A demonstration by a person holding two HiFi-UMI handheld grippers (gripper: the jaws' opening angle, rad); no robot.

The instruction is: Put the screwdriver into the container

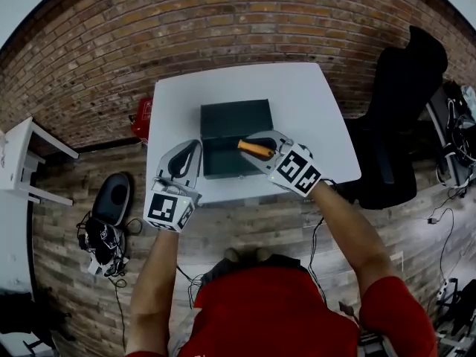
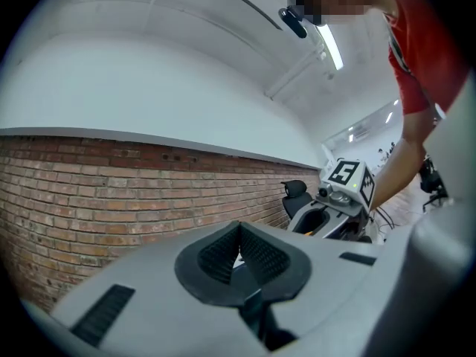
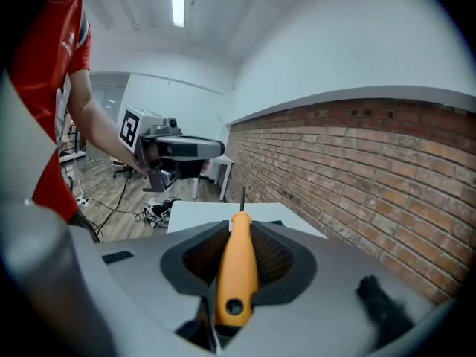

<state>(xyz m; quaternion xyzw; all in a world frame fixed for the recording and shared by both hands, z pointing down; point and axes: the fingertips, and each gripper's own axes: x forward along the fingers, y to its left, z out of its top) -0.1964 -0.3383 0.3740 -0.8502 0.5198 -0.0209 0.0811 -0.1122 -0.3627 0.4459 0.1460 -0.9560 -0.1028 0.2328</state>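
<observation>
Screwdriver (image 1: pixel 255 149): handle clamped in right gripper (image 3: pixel 236 233) jaws, held over open container (image 1: pixel 234 117) for dropping.
Left gripper (image 2: pixel 239 255): jaws together, empty, parked aside.

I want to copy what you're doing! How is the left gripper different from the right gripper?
The right gripper pinches the orange screwdriver between its jaws; the left gripper has its jaws together on nothing. The right gripper is over the dark container; the left gripper is beside the container, over the white table. Both grippers are grey.
</observation>
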